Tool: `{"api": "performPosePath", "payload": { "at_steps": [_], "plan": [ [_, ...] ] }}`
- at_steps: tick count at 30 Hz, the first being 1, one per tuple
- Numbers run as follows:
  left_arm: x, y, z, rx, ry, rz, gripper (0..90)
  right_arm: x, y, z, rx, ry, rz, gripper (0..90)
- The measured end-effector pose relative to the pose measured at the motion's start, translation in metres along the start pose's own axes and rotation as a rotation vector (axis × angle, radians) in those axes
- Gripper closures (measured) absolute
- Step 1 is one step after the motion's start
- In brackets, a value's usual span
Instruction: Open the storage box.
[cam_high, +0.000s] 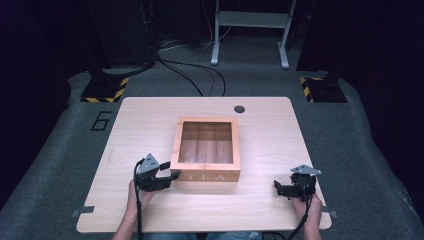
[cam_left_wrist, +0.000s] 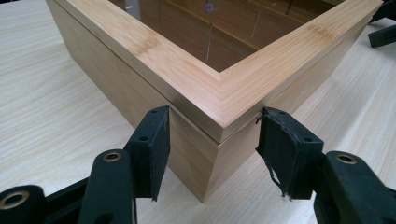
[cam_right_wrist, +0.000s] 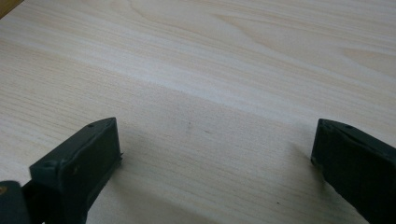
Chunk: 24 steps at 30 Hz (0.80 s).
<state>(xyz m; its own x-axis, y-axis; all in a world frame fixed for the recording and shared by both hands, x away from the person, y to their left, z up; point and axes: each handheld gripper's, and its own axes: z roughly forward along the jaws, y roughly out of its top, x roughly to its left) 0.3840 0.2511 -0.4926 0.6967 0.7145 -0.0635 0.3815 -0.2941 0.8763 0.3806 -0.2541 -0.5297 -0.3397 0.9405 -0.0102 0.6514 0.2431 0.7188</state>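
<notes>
mostly bare pale wood table (cam_high: 150, 210), grey carpet (cam_high: 50, 165), dark room w/ cables (cam_high: 200, 75).

A tea box (cam_high: 206, 149) sits mid-table (cam_high: 270, 200). The left gripper (cam_high: 167, 177) straddles its near left corner, while the right gripper (cam_high: 282, 190) rests well apart, near the table's right front edge.

The tea box (cam_high: 205, 172) was honey-toned bamboo with a striped grain and pale "TEA" lettering on its front; its glass lid showed dark brown compartments. The table (cam_high: 270, 145) was pale wood with fine streaks. Both grippers, left (cam_high: 167, 176) and right (cam_high: 281, 189), were black with grey plates. The floor (cam_high: 55, 150) was grey, with yellow-and-black hazard stripes (cam_high: 119, 90).
</notes>
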Motion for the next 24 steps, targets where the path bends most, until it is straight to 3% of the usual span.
{"api": "performPosePath", "payload": {
  "at_steps": [8, 17, 24],
  "plan": [
    [-0.002, 0.004, 0.000, -0.018, 0.015, 0.008, 43.2, 0.000, 0.000, 0.000, 0.000, 0.000, 0.000, 0.8],
    [-0.002, 0.009, 0.000, -0.016, 0.032, 0.021, 36.9, 0.000, 0.000, 0.000, 0.000, 0.000, 0.000, 0.8],
    [-0.003, 0.014, -0.001, -0.037, 0.048, 0.047, 35.5, 0.000, 0.000, 0.000, -0.001, -0.001, 0.000, 0.8]
  ]
}}
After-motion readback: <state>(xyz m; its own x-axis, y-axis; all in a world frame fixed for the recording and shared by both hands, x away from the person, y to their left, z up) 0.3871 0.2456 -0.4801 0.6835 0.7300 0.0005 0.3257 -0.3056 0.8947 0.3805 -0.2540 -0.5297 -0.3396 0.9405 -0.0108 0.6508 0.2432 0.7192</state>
